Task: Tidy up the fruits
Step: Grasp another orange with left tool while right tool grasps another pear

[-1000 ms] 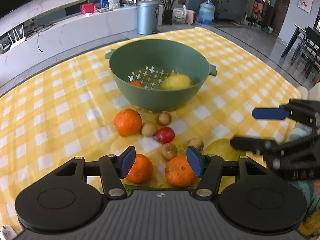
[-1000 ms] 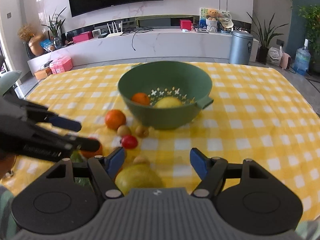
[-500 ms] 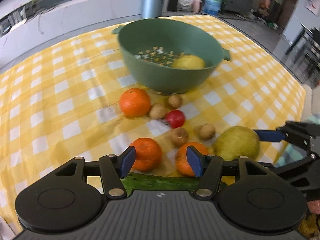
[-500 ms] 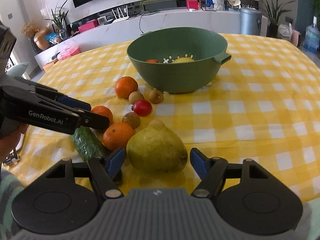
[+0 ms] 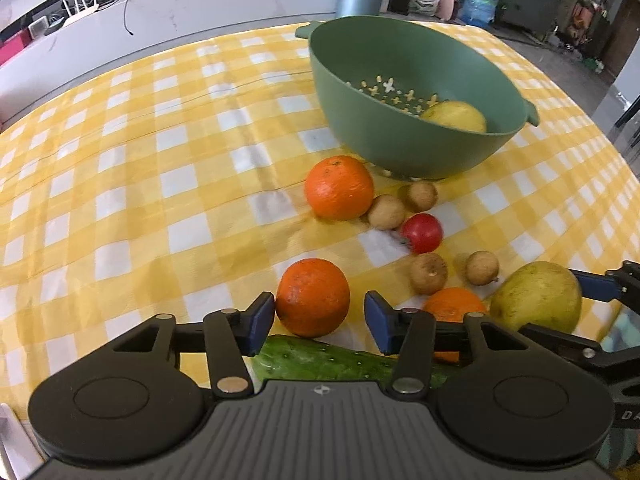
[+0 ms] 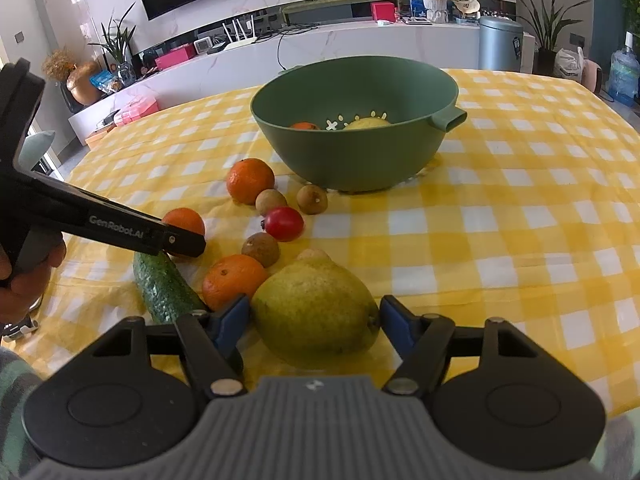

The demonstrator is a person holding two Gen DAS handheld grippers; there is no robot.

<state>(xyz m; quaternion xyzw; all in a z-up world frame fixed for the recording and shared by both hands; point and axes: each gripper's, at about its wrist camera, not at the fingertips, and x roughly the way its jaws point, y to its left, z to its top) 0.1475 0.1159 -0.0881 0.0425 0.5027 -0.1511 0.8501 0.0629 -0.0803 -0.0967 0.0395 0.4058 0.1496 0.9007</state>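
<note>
My left gripper (image 5: 320,318) straddles an orange (image 5: 313,298) on the yellow checked cloth. Its jaws are closing; the left pad is at the peel and a gap shows at the right pad. My right gripper (image 6: 315,320) stands open around a big yellow-green pear-like fruit (image 6: 316,312), pads close to both sides. Behind stands the green colander bowl (image 6: 352,160) with a yellow fruit (image 5: 456,116) and an orange (image 6: 304,125) inside. Two more oranges (image 5: 339,188) (image 5: 452,304), a red fruit (image 5: 422,233) and several small brown fruits (image 5: 428,278) lie between.
A cucumber (image 6: 164,284) lies near the table's front edge, partly under my left gripper. The left tool's finger (image 6: 184,240) reaches in from the left over it, a hand gripping its handle. Bare cloth stretches to the right of the bowl.
My left gripper came down and forward onto the near orange and its jaws narrowed. My right gripper dropped around the big yellow-green fruit, then held still.
</note>
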